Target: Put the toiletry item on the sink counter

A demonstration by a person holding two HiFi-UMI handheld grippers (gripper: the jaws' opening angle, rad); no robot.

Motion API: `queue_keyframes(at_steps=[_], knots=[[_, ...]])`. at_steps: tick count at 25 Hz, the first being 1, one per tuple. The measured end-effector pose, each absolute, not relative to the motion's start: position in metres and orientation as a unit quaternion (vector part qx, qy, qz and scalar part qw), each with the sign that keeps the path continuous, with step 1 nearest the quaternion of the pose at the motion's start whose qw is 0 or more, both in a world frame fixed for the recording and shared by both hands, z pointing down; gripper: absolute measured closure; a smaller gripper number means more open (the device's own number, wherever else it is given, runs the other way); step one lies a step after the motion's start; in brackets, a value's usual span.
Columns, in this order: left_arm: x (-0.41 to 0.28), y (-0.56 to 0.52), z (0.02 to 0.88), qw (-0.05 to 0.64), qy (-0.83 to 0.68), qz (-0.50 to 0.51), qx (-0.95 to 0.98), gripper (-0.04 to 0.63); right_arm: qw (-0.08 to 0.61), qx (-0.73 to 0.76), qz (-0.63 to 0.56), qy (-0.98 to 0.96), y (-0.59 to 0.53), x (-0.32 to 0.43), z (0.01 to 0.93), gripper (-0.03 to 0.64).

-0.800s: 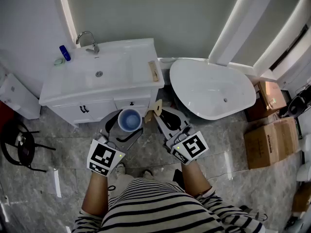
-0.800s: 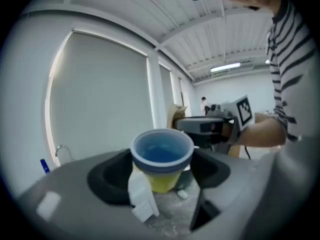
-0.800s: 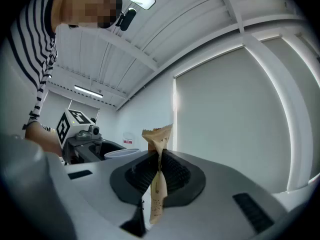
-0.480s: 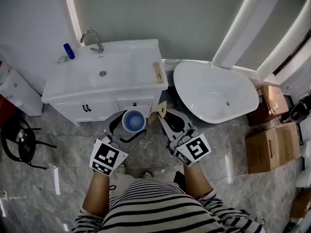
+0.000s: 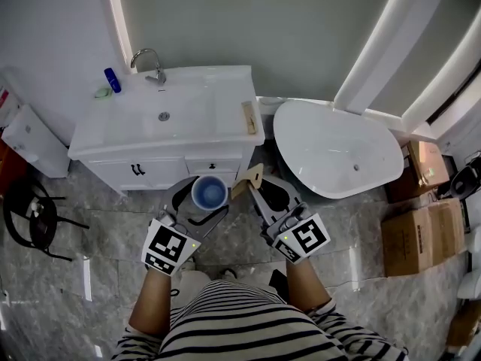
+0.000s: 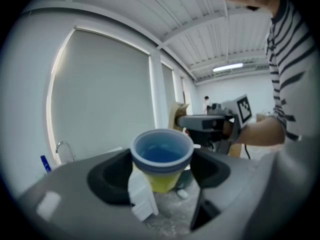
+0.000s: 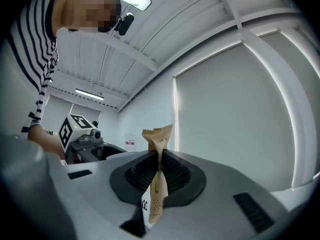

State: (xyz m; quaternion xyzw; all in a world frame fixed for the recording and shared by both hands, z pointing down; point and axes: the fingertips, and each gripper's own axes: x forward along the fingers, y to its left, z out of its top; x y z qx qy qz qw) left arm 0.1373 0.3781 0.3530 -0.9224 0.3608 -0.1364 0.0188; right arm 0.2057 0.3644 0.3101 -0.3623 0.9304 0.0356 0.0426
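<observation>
The left gripper (image 5: 203, 198) grasps a blue-rimmed cup (image 6: 162, 156) between wide-set jaws, the pads against its sides. The cup stands upright, mouth up, over the floor just in front of the bench (image 5: 225, 124); its blue inside shows down to the bottom. The right gripper (image 7: 159, 178) has its jaws clenched on a tan paper sachet (image 7: 159, 146), pinched at mid-length, long axis upright, crimped end above the jaws and the other end hanging below. Both are held short of the bench. On the bench, a blue bottle (image 5: 112, 80) stands left of the faucet (image 5: 154, 62), and a flat wooden piece (image 5: 249, 116) lies along its right edge.
</observation>
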Motion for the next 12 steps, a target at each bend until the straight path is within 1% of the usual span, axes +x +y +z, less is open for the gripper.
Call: queue_keyframes(at_steps=[12], knots=[[0.146,0.382,0.348,0.024,0.364,-0.135,-0.921,0.235,0.046,-0.36,0.037,0.931,0.37,0.218,0.305,0.588]])
